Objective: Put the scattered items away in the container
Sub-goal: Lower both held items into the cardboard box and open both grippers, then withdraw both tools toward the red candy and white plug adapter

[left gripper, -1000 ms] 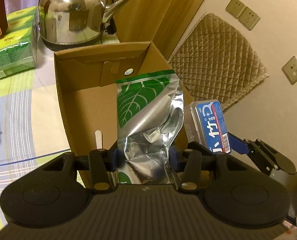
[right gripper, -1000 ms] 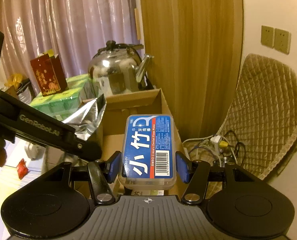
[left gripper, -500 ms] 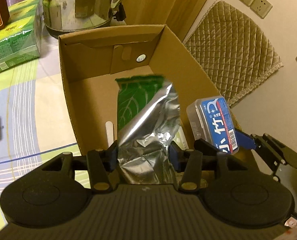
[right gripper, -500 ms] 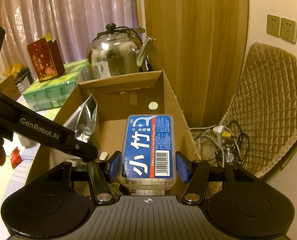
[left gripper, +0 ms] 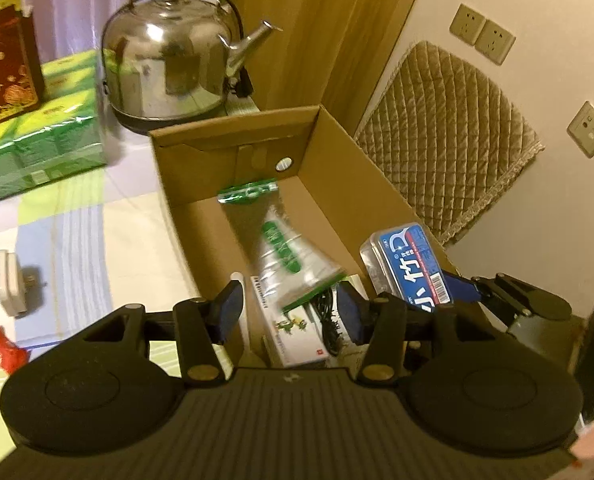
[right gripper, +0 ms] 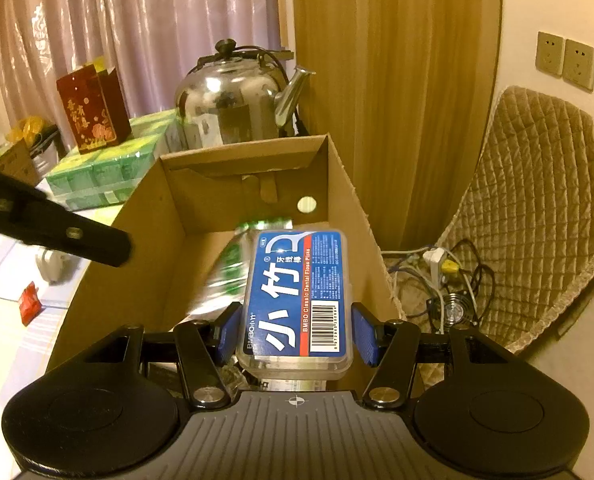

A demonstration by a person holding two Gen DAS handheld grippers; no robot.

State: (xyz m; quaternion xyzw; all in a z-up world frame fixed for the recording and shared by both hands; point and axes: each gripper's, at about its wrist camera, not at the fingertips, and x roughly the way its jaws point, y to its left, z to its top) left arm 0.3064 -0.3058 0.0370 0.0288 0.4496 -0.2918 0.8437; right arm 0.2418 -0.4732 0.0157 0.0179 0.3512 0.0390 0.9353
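tongs: your left pair (left gripper: 289, 314) gapes empty, so lower the right pair (right gripper: 295, 338), gripping the floss box (right gripper: 297, 296), into the carton (right gripper: 145, 248) before letting go.

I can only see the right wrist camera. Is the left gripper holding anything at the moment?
Observer: No. The left gripper is open, with nothing between its fingers. The foil pouch shows blurred inside the cardboard box.
Operator: What lies at the near end of the box, under my floss case?
Observer: A white carton with a black cable beside it.
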